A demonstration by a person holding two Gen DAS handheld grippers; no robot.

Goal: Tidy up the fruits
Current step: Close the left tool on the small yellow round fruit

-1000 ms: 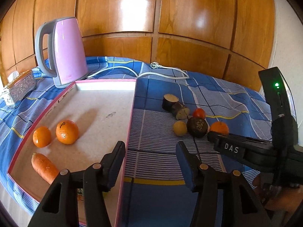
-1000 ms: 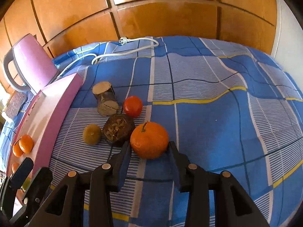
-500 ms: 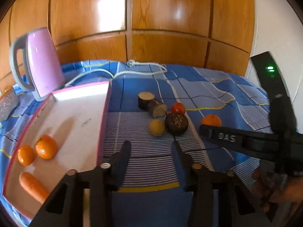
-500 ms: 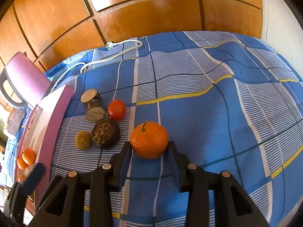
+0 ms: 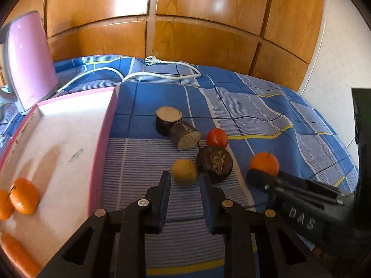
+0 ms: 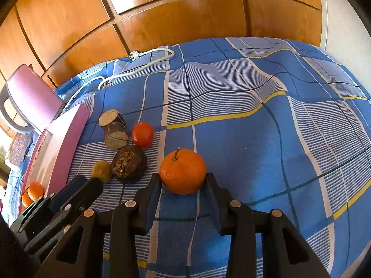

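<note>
Orange (image 6: 182,171) sits on the blue checked cloth (image 6: 243,153), dead ahead of your R tool (image 6: 183,178), stem up. The tips are at both its flanks, but you can't tell yet if they're squeezing. L tool (image 5: 184,177) is clenched and empty, w/ the small yellow fruit (image 5: 184,171) just past its tips. The pink-rimmed tray (image 5: 102,143) lies left, beyond the dark round fruit (image 5: 214,163). Lift before crossing; there's open cloth to the right.
</note>
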